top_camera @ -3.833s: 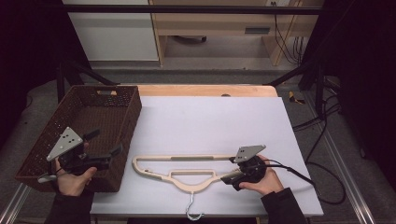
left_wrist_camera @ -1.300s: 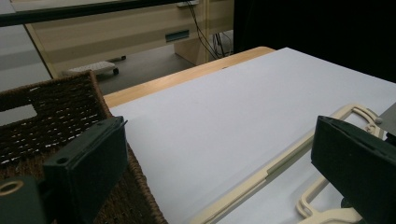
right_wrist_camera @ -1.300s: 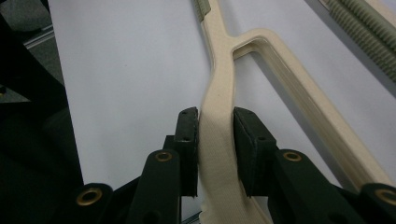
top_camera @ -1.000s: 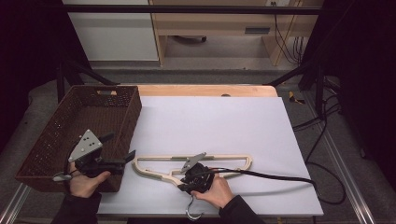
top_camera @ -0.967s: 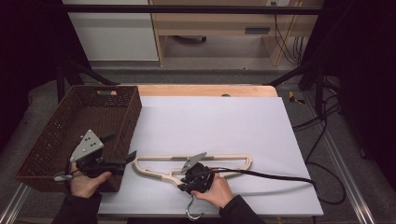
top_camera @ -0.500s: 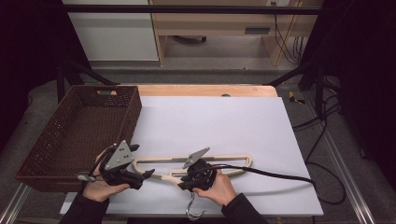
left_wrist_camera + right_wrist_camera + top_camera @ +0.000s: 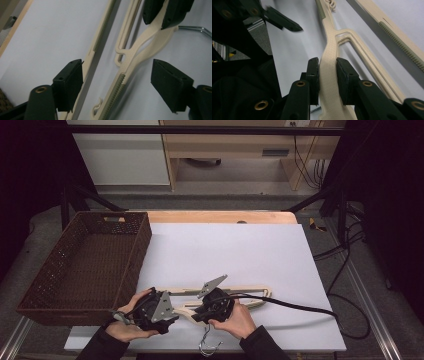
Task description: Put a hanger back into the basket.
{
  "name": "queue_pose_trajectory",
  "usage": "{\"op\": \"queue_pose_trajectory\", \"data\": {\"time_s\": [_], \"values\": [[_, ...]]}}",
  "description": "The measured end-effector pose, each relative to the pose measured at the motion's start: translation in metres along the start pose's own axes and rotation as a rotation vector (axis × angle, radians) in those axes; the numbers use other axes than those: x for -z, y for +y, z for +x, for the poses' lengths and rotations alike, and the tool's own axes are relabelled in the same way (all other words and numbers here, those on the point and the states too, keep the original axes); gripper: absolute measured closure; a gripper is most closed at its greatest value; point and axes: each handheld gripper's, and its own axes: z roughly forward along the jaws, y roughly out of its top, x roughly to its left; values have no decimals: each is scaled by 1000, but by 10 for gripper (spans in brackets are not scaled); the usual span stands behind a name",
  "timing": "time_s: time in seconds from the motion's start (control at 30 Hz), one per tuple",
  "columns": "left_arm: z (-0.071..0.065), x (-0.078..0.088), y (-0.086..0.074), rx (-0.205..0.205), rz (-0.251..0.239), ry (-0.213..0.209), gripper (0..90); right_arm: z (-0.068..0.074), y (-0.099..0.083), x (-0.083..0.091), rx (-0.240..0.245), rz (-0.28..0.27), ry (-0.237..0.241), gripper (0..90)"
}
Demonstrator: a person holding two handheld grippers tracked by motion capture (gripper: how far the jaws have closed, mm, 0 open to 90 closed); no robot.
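Right gripper view: hanger clamped inside right hand-held gripper.

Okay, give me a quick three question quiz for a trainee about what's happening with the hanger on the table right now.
1. True or false: the right tool is shut on the hanger.
2. Which part lies between the left tool's pads: A the metal hook, B an arm of the hanger, C the basket rim?
3. Do the left tool's pads press on the hanger yet?

Key: 1 true. 2 B. 3 No; its jaws have just been closing, but gaps remain on both sides.
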Motion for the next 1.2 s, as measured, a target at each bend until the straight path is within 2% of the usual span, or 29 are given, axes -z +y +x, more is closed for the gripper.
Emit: {"op": "queue_pose_trajectory", "data": {"time_s": [0.07, 0.1, 0.13, 0.23, 0.27, 0.4, 0.6, 0.73, 0.8, 0.9, 0.97, 1.0, 1.1, 1.17, 1.2], "values": [[-6, -7, 1, -45, 5, 19, 283, 0, 0, 0, -2, -4, 6, 730], [-8, -10, 1, -55, -2, 9, 291, -1, 0, 1, 6, 5, 14, 731], [-8, -11, 2, -87, 15, 7, 303, -1, 0, 1, 9, 1, 7, 730], [-11, -16, 3, -124, 16, 38, 354, -1, 0, 1, 5, -2, 9, 730], [-13, -18, 2, -111, -6, 56, 376, -1, 0, 2, 2, -1, 12, 731], [-14, -22, 1, -137, -12, 87, 489, -1, 1, 2, 5, -5, 24, 730], [-15, -29, -1, -155, -5, 87, 639, 0, 1, 5, -2, -12, 40, 731], [-18, -28, -1, -190, 3, 89, 736, 0, 2, 6, 0, -10, 39, 730], [-18, -27, 0, -206, 5, 101, 750, -1, 2, 7, 0, -17, 43, 730], [-18, -26, -1, -208, -3, 105, 765, -1, 2, 9, -2, -19, 46, 728], [-18, -25, -1, -203, -6, 107, 777, -2, 2, 10, 18, -39, 43, 725], [-19, -26, -1, -191, -20, 110, 783, -1, 2, 11, 17, -43, 34, 723], [-17, -23, -1, -189, -24, 120, 796, 0, 3, 18, 31, -68, 1, 663], [-16, -23, -1, -188, -26, 122, 799, -2, 3, 27, 30, -97, -8, 622], [-16, -23, 0, -189, -27, 122, 801, -2, 3, 32, 21, -133, -19, 619]]}}
